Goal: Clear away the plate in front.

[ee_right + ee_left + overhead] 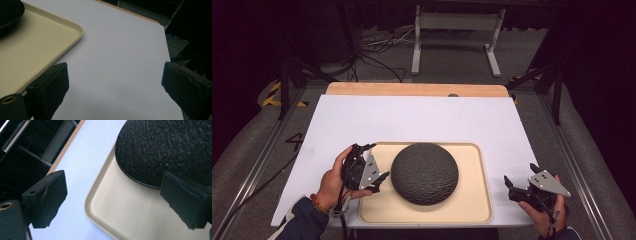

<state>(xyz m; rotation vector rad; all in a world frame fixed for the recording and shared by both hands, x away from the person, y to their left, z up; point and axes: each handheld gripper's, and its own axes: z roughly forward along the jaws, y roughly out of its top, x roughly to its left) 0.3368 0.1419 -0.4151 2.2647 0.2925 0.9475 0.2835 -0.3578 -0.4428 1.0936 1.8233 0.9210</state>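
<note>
A dark, rough-textured dome (424,173) lies upside down like a bowl on a cream tray (472,200) at the front of the white table top. My left gripper (373,165) hovers over the tray's left rim with its jaws wide open, just left of the dome. In the left gripper view the dome (165,147) fills the upper right and the tray (125,212) lies between the two pads. My right gripper (518,176) stands open over the white surface, right of the tray; its own view has the tray's corner (37,47) at left.
The white sheet (422,120) covers a wooden table whose far edge (417,90) shows. Behind it stand a white metal frame (457,35) and loose cables (377,50) on the floor. Dark rails run along both sides of the table.
</note>
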